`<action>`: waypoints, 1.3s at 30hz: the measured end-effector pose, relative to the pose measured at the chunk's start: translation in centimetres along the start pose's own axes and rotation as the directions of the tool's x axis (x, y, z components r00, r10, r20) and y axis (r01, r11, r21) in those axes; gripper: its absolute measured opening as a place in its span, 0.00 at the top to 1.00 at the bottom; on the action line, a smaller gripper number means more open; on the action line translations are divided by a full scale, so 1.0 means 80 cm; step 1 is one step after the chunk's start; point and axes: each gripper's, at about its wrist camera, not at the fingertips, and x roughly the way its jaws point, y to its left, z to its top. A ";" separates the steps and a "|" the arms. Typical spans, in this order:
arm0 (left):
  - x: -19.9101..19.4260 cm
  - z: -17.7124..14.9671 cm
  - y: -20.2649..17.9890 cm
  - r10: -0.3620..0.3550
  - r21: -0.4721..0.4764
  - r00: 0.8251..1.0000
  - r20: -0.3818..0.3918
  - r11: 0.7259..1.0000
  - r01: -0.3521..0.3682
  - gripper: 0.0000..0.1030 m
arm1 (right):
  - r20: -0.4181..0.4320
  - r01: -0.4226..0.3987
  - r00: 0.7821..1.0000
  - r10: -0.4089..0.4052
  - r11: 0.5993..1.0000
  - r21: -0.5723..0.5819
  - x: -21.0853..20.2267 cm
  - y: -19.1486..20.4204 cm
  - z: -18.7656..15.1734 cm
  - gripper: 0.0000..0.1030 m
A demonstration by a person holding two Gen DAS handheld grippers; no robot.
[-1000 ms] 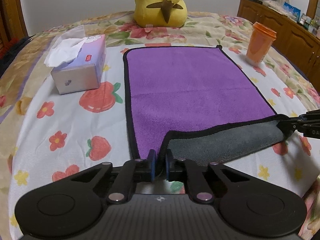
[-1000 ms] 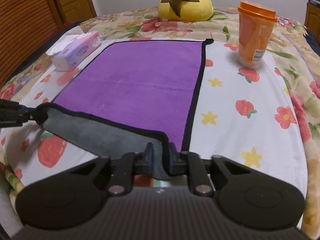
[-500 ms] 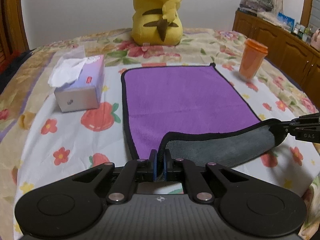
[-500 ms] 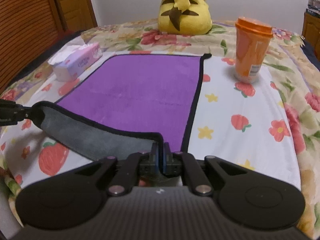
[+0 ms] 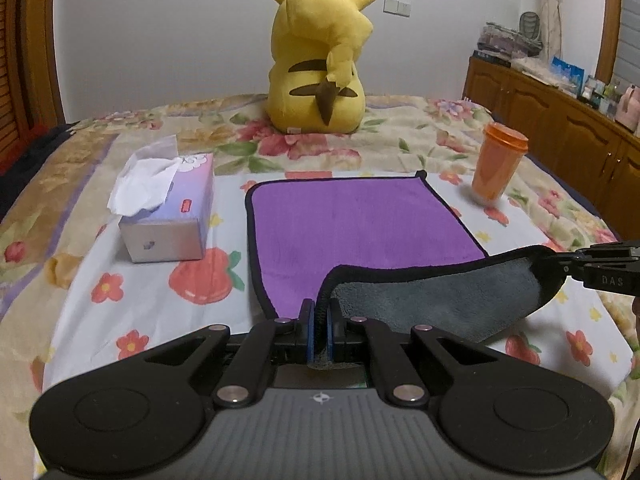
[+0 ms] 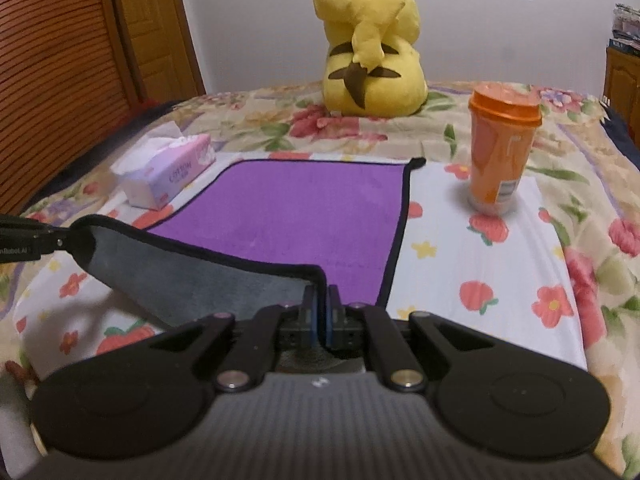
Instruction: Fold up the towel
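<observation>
Both tongs are pressed together on the near corners of a purple towel (image 5: 360,224) with a grey underside and black trim: the left tongs (image 5: 319,322) pinch the near left corner, and the right tongs (image 6: 320,312) pinch the near right corner. The towel lies on a flowered bed (image 5: 160,304), its far part flat, its near edge lifted so the grey side shows as a sagging band between the two grips. A tissue box (image 5: 168,212) sits just left of it, an orange cup (image 5: 498,168) to the far right, a yellow plush toy (image 5: 320,60) beyond. To fold well, both corners should likely travel together, level and taut, toward the far corners, landing edge on edge, clear of the cup and box, before either grip lets go.
</observation>
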 end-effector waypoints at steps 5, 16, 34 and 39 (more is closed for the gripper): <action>0.005 0.002 0.000 0.003 0.000 1.000 0.010 1.000 -0.003 0.92 | 0.020 -0.008 1.000 0.008 1.000 -0.005 0.000 -0.001 0.006 0.96; 0.016 0.010 0.003 0.005 0.003 1.000 0.025 1.000 -0.005 0.92 | 0.055 -0.019 0.998 0.021 0.999 -0.031 0.008 -0.004 0.016 0.96; 0.035 0.025 0.010 0.016 0.012 0.998 0.059 1.000 -0.017 0.92 | 0.058 -0.005 0.998 0.008 0.999 -0.053 0.030 -0.014 0.020 0.96; 0.045 0.027 0.012 0.018 0.018 0.998 0.054 1.000 -0.019 0.92 | 0.061 -0.007 0.998 0.010 0.998 -0.058 0.036 -0.016 0.022 0.96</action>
